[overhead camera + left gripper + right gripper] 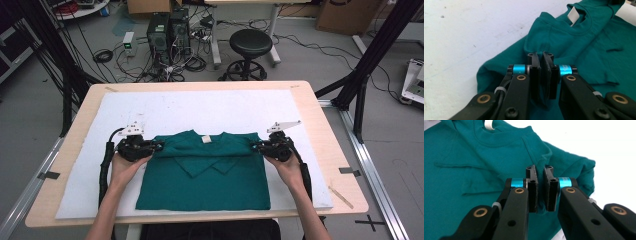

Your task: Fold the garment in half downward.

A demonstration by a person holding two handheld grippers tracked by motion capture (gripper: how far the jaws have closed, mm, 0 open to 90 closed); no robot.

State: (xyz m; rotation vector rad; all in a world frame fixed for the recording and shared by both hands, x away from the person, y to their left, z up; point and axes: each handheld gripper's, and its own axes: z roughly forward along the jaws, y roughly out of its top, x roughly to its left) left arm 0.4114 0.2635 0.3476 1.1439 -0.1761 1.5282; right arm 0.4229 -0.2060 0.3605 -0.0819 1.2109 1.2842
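— Cluttered workshop floor behind, isn't it? What sits back there?

— Two black computer towers [169, 31] with tangled cables, a round black stool [250, 44], cardboard boxes at the far wall. In front stands a light wooden table [320, 115] covered by a white mat [200, 107].

— And on the mat?

— A dark green T-shirt [210, 185] lies flat toward the near edge, neckline away from the person, a small white label [205, 139] at the collar. Both sleeves are folded inward across the chest, where they meet in a shallow V.

— Where are the tools?

— The left gripper [159, 145] is at the shirt's left shoulder, held in the left hand [124, 165]; the right gripper [255, 146] is at the right shoulder, held in the right hand [286, 167].

— Are they clenched?

— Yes. In the left gripper view the jaws are pinched together with a ridge of green fabric [541, 47] caught between them. The right gripper view shows the same: jaws nearly closed, gripping a fold of the shoulder seam [540, 161].

— Is the cloth raised?

— At each pinch it bunches up slightly; whether it leaves the mat, I cannot tell.
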